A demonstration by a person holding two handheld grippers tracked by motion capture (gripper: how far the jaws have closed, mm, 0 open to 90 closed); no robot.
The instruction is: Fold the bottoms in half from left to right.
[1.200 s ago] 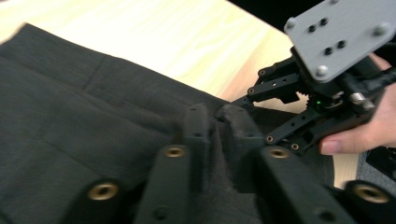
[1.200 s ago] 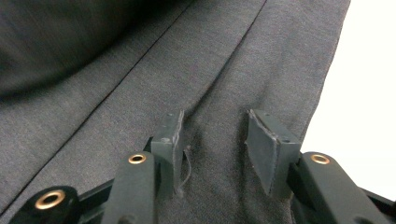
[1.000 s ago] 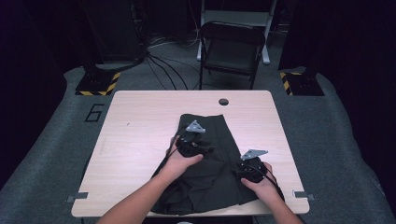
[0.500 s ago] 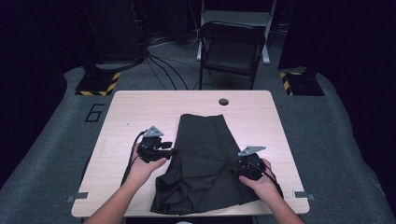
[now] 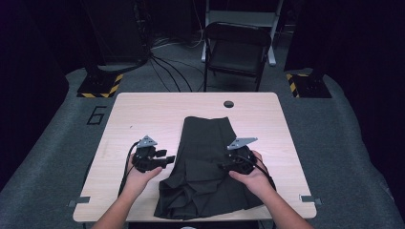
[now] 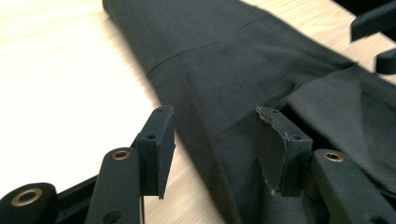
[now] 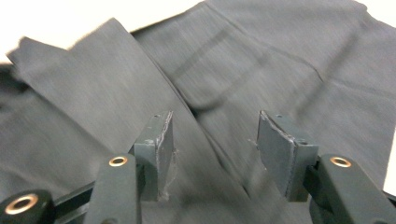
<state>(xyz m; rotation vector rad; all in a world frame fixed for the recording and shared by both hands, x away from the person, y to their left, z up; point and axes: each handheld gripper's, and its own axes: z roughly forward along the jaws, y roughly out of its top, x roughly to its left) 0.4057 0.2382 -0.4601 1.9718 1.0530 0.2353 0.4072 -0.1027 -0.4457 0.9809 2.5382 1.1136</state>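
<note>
A dark grey folded cloth garment [image 5: 205,167], judged soft, light and limp, lies at lower centre of the wooden table [image 5: 143,114]. Left gripper [image 5: 168,159] and right gripper [image 5: 223,167] have just been opening; nothing is held. An edge grip is advised.

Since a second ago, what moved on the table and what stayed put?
The left tool slid off the dark cloth to the bare wood beside its left edge. The right tool shifted slightly, over the cloth's right side. Both tools' jaws have just been opening; neither grips anything. The cloth lies smoother. The table and chair stayed.
</note>
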